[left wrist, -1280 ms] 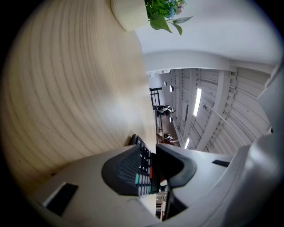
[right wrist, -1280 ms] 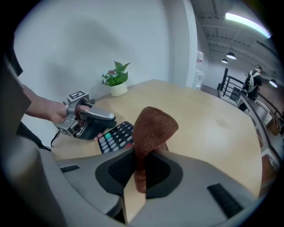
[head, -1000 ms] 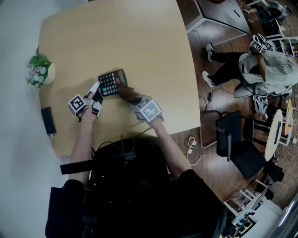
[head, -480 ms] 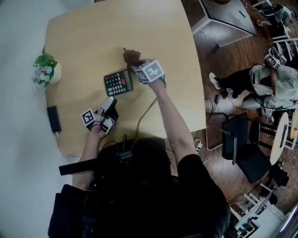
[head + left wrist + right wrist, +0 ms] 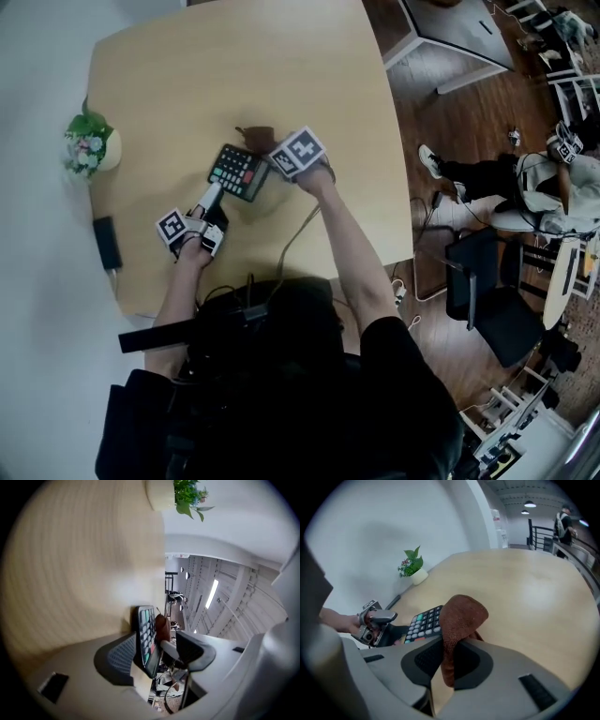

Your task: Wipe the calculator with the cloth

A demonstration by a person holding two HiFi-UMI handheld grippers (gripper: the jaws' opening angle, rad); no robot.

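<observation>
The left gripper (image 5: 210,197) has its jaws just opening, the calculator (image 5: 241,172) edge between them, while the right gripper (image 5: 266,148) clamps the cloth (image 5: 255,137).

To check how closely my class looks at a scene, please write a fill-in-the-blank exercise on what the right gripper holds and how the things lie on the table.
1. The right gripper is shut on a ____ cloth.
2. The calculator lies on the table with its keys facing ____.
3. In the head view, the potted plant stands at the table's ____ edge.

Missing words: brown; up; left.
</observation>
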